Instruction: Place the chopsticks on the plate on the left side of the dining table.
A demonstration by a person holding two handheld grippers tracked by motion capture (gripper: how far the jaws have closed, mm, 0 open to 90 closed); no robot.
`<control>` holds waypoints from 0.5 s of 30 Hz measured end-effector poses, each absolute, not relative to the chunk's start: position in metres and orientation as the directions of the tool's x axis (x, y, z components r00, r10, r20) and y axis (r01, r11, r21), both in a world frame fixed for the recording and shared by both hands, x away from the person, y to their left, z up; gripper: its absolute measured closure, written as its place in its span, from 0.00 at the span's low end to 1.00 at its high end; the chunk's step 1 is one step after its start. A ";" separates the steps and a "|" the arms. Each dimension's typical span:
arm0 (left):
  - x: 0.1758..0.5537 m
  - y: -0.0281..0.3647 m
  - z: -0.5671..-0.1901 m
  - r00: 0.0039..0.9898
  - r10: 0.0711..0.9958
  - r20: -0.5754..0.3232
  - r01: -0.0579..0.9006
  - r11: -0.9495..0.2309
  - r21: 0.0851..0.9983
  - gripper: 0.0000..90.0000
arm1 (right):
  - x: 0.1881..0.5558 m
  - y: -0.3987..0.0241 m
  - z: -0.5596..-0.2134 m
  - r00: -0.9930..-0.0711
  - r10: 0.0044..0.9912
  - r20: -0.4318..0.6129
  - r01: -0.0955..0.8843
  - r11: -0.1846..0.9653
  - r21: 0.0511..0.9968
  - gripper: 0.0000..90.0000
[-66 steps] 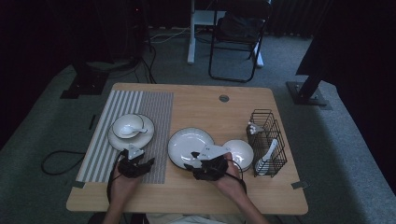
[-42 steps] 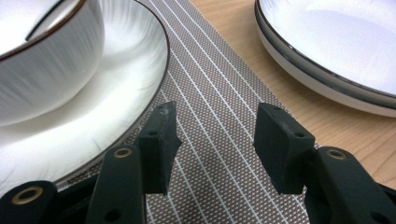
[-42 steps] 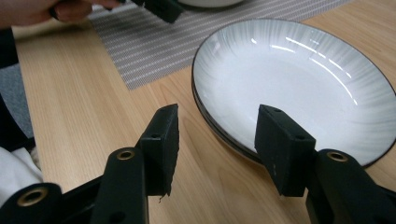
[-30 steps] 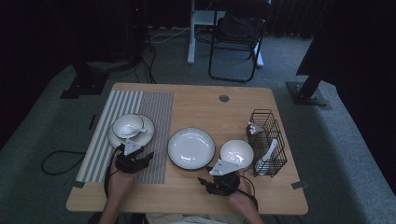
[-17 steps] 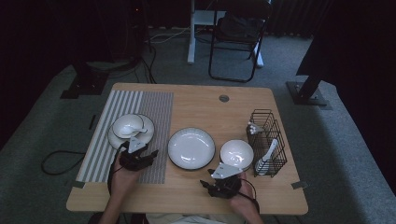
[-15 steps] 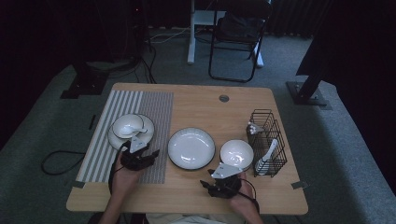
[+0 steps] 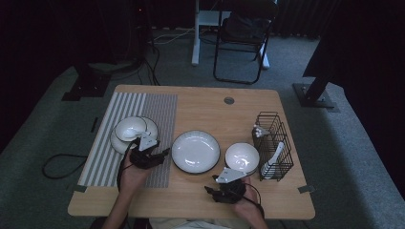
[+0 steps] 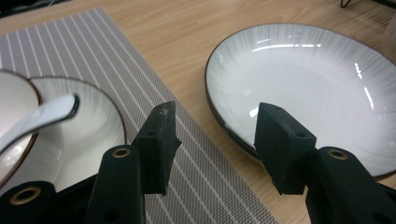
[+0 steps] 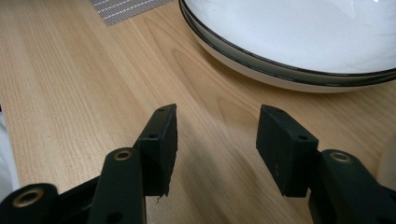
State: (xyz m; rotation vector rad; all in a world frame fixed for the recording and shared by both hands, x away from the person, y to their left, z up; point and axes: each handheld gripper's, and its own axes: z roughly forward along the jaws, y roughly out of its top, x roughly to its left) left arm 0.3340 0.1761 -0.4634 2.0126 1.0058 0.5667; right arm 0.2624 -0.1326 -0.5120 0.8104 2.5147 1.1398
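Wide white glazed ceramic plate with dark rim (image 7: 196,150), mid-desk: rigid, slippery, breakable, weighty. Pinch its near rim. Your left claw (image 8: 212,135) and right claw (image 9: 215,140) gape wide, empty.

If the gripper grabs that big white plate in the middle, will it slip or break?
Probably slippery: the big white plate looks glossy, with bright reflections. Likely breakable, since it looks ceramic. It sits flat and wide on the table, so pushing should slide it, not tip it.

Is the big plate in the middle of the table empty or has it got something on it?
Empty: the big plate shows only bare white glaze, with nothing lying in it.
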 end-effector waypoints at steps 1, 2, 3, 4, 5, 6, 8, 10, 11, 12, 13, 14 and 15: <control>0.335 0.175 -0.462 0.585 0.810 0.039 0.451 -0.365 0.814 0.55 | 0.262 -0.132 -0.513 -0.809 0.588 -0.006 0.383 0.534 0.754 0.53; 0.336 0.173 -0.461 0.588 0.808 0.035 0.448 -0.361 0.818 0.55 | 0.263 -0.132 -0.514 -0.809 0.588 -0.002 0.385 0.533 0.753 0.53; 0.337 0.172 -0.459 0.592 0.805 0.036 0.444 -0.363 0.819 0.55 | 0.263 -0.132 -0.514 -0.809 0.588 -0.002 0.385 0.533 0.753 0.53; 0.338 0.171 -0.458 0.594 0.804 0.034 0.441 -0.361 0.822 0.55 | 0.263 -0.132 -0.515 -0.808 0.589 0.001 0.390 0.534 0.750 0.53; 0.340 0.168 -0.456 0.600 0.799 0.036 0.435 -0.364 0.824 0.55 | 0.264 -0.132 -0.515 -0.808 0.589 0.003 0.391 0.534 0.750 0.53; 0.340 0.168 -0.456 0.600 0.799 0.036 0.435 -0.364 0.824 0.55 | 0.264 -0.132 -0.515 -0.808 0.589 0.003 0.391 0.534 0.750 0.53; 0.342 0.165 -0.453 0.608 0.793 0.043 0.428 -0.373 0.823 0.55 | 0.264 -0.132 -0.516 -0.808 0.590 0.006 0.393 0.531 0.751 0.53; 0.344 0.162 -0.450 0.616 0.786 0.047 0.423 -0.380 0.823 0.55 | 0.265 -0.132 -0.517 -0.807 0.591 0.009 0.396 0.530 0.749 0.53; 0.345 0.161 -0.449 0.618 0.785 0.045 0.422 -0.380 0.823 0.55 | 0.265 -0.132 -0.517 -0.806 0.591 0.010 0.398 0.530 0.749 0.53; 0.346 0.159 -0.447 0.622 0.781 0.048 0.418 -0.383 0.823 0.55 | 0.265 -0.132 -0.517 -0.806 0.591 0.010 0.398 0.530 0.749 0.53; 0.346 0.159 -0.447 0.622 0.781 0.048 0.418 -0.383 0.823 0.55 | 0.265 -0.132 -0.517 -0.806 0.591 0.010 0.398 0.530 0.749 0.53; 0.349 0.155 -0.443 0.631 0.774 0.054 0.409 -0.391 0.824 0.55 | 0.265 -0.132 -0.517 -0.805 0.593 0.012 0.399 0.527 0.751 0.52; 0.350 0.153 -0.442 0.636 0.769 0.054 0.405 -0.393 0.825 0.55 | 0.265 -0.133 -0.518 -0.801 0.599 0.020 0.408 0.521 0.750 0.52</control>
